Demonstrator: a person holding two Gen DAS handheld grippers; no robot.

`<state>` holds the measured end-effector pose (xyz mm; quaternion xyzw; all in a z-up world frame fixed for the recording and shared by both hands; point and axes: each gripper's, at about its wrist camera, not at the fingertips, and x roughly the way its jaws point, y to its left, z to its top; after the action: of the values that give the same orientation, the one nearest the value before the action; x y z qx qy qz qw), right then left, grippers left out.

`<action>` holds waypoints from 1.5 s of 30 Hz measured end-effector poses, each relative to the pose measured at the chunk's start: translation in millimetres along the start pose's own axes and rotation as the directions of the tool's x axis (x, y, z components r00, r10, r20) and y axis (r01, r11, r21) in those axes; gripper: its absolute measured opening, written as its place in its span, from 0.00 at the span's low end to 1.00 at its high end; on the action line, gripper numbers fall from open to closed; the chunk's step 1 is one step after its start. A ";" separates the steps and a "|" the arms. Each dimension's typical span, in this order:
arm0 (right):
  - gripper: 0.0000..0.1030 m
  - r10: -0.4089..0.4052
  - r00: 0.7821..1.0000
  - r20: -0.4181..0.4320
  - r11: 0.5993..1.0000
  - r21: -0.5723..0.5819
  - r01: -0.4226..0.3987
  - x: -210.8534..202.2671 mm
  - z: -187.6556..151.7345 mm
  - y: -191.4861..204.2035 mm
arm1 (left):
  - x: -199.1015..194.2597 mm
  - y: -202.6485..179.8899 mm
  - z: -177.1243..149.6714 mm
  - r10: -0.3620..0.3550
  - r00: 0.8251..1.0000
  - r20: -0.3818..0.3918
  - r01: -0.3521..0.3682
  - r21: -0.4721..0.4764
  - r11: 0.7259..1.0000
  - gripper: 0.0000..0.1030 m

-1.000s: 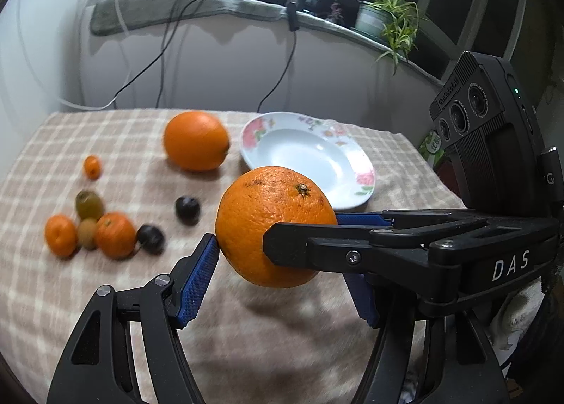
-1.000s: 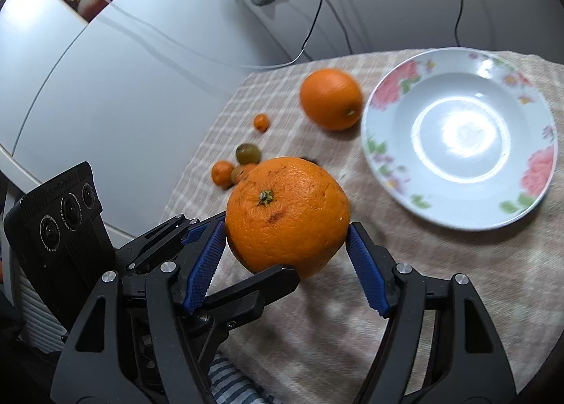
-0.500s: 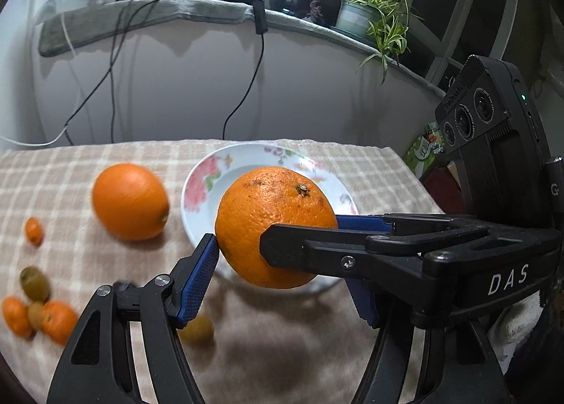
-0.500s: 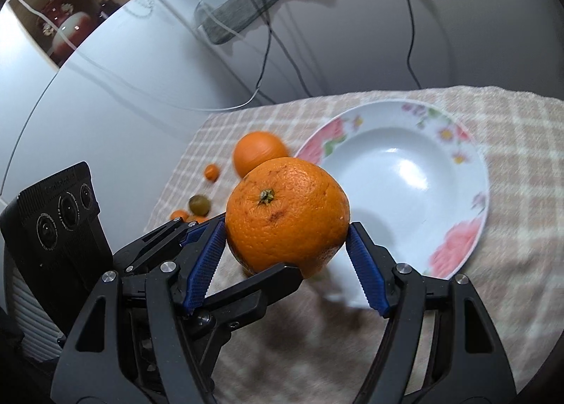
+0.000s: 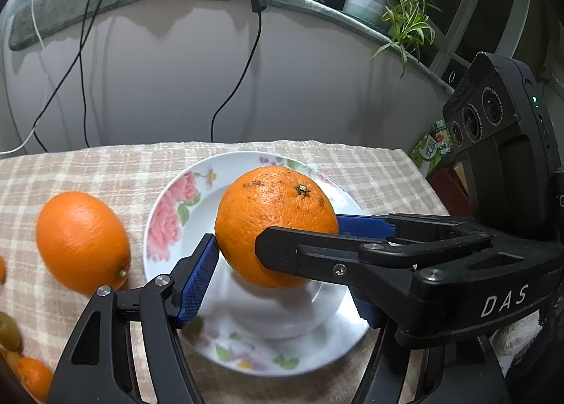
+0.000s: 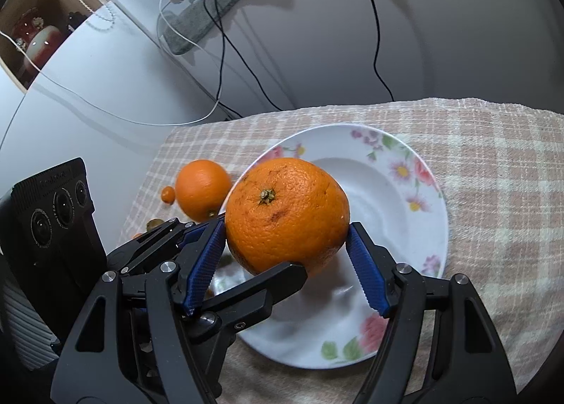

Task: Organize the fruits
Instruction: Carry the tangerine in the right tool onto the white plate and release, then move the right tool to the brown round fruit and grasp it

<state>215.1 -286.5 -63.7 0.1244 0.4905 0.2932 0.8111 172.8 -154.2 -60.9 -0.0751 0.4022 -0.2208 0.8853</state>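
Observation:
A large orange (image 5: 276,226) is clamped between both grippers at once and held just above the white flowered plate (image 5: 176,213). My left gripper (image 5: 278,259) is shut on it; its right finger is hidden behind the right gripper's arm. In the right wrist view my right gripper (image 6: 287,263) is shut on the same orange (image 6: 287,213), above the plate (image 6: 416,199). A second large orange (image 5: 83,242) lies on the cloth left of the plate; it also shows in the right wrist view (image 6: 202,189).
Small fruits lie at the left edge: a green one (image 5: 8,331), a small orange one (image 5: 33,375), and a tiny orange one (image 6: 168,194). The checked cloth (image 5: 370,164) ends at the wall, where cables (image 5: 229,97) hang. A potted plant (image 5: 384,6) stands on the ledge.
Both grippers carried the orange right and forward, from over the bare cloth to above the plate. The small fruits slid to the left edge of view.

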 end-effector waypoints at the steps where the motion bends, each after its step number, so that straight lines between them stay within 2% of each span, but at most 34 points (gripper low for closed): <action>1: 0.71 -0.005 1.000 -0.001 1.000 -0.001 0.005 1.0 0.9 -1.0 | 2.0 -0.1 0.3 0.002 1.000 -0.003 -0.002 0.002 1.000 0.67; 13: 0.71 -0.054 0.998 -0.022 0.998 -0.023 0.054 11.6 3.1 -5.9 | 17.5 2.5 2.0 0.027 0.999 -0.044 -0.026 0.017 1.000 0.67; 25: 0.71 -0.106 0.994 0.018 0.992 -0.065 0.107 5.0 4.4 0.7 | 15.9 -0.9 1.3 0.066 0.997 -0.042 -0.064 0.046 0.997 0.67; 34: 0.71 -0.113 0.992 0.057 0.991 -0.062 0.116 -10.6 -0.9 3.0 | -3.2 4.4 -7.7 0.069 0.997 -0.018 -0.069 0.032 0.997 0.67; 45: 0.71 -0.120 0.986 0.113 0.987 -0.092 0.131 -30.4 -23.9 22.7 | -37.5 7.1 -24.7 0.090 0.996 0.026 -0.090 0.029 0.995 0.67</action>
<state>175.8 -288.6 -42.3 0.0684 0.4381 0.2584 0.8582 135.1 -129.9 -54.1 -0.0463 0.3910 -0.1858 0.9002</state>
